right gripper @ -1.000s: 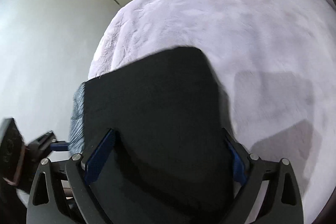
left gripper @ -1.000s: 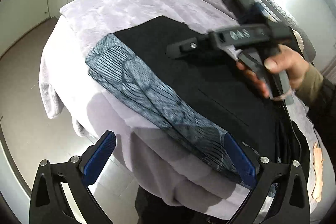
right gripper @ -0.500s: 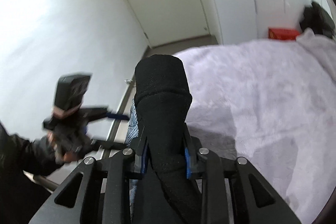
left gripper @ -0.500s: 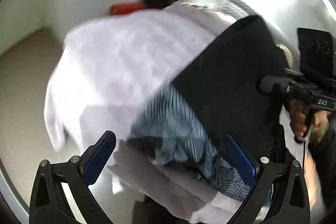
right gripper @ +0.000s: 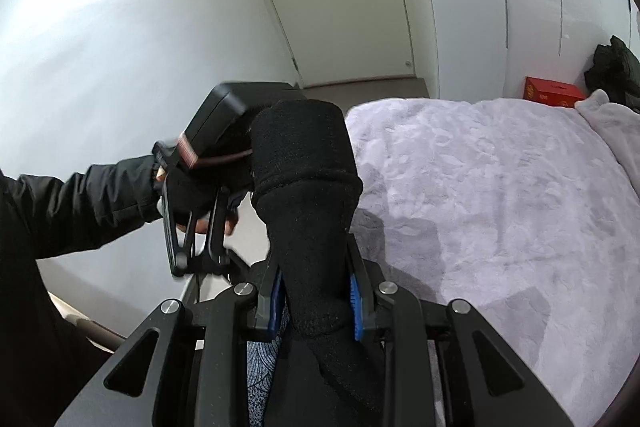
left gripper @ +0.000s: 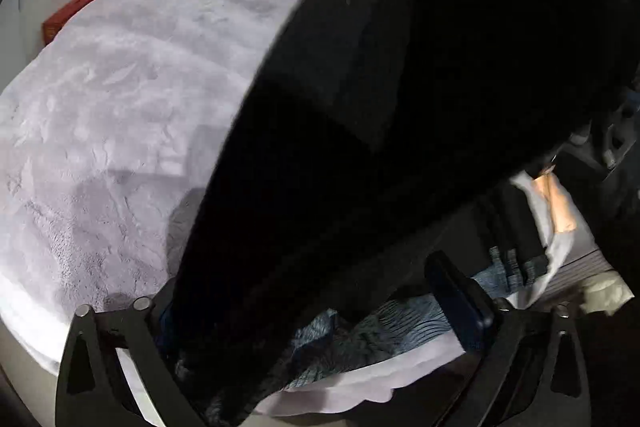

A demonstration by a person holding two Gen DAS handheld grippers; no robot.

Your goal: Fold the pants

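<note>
The black pants (left gripper: 400, 87) hang lifted and fill most of the left wrist view. Their lower part drapes between the fingers of my left gripper (left gripper: 308, 307), whose jaws are closing but still stand wide. Its right pad (left gripper: 456, 295) is clear of the cloth and its left finger is hidden behind it. My right gripper (right gripper: 316, 303) is shut on a bunched fold of the pants (right gripper: 308, 167), which stands up above its blue pads (right gripper: 355, 307). A blue patterned garment (left gripper: 360, 339) lies under the pants.
A lilac fleece blanket (right gripper: 500, 187) covers the bed (left gripper: 100, 107). At its far end stand a red box (right gripper: 552, 93) and a black bundle (right gripper: 612, 67). A person's black sleeve (right gripper: 80, 203) reaches in from the left. White walls and a door (right gripper: 360, 7) are behind.
My right gripper closed on the black pants and raised them off the bed. My left gripper swung in under the lifted cloth, which now fills its view.
</note>
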